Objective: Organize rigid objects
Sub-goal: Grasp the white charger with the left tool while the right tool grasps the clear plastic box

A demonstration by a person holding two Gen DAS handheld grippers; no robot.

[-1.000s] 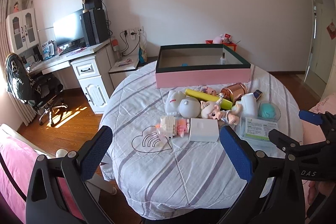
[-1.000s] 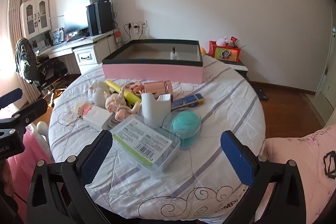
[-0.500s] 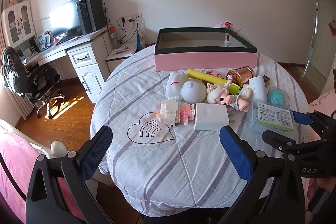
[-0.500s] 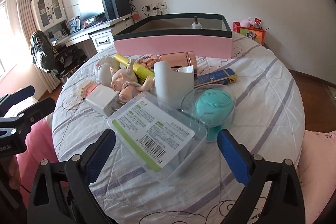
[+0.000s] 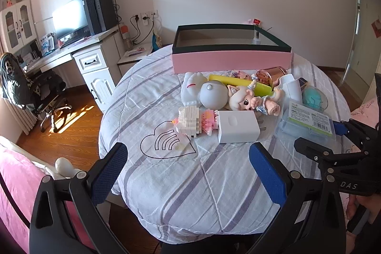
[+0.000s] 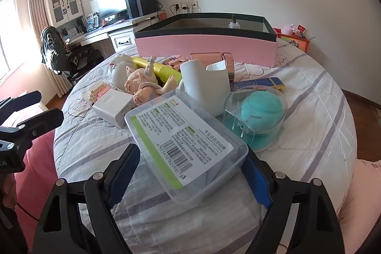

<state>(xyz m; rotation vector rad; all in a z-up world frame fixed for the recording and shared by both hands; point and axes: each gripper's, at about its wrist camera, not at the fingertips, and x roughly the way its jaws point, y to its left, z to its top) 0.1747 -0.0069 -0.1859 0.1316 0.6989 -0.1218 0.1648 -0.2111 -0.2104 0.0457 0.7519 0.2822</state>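
Clear plastic case [image 6: 188, 146] with a green-edged printed label, lying on the striped tablecloth [image 6: 309, 116] between the spread blue pads of the right gripper [image 6: 190, 179]; near corner reaching in between the fingers [image 6: 256, 179], contact with either pad not clear. Jaws wide apart, nothing clamped. Just beyond the case, a white cup-shaped holder [image 6: 204, 85]; ahead and to the right, a teal silicone brush [image 6: 262, 108] inside a clear round stand. Ahead and left, touching the case's far-left corner, a white charger block [image 6: 112, 107], with a pink doll [image 6: 142, 85] lying behind it and a yellow tube [image 6: 154, 66] further on. Farthest ahead, an open pink box [image 6: 204, 47] with a dark rim.

Left gripper [image 5: 190, 173] hovering low over bare cloth, pads parted wide, holding nothing. Straight ahead of it, a heart outline [image 5: 166, 143] printed on the cloth, then a brick-built toy [image 5: 193, 120] beside the charger block [image 5: 238, 126]. Off to its right, the clear plastic case [image 5: 307, 122] with the right gripper [image 5: 338, 135] at it.
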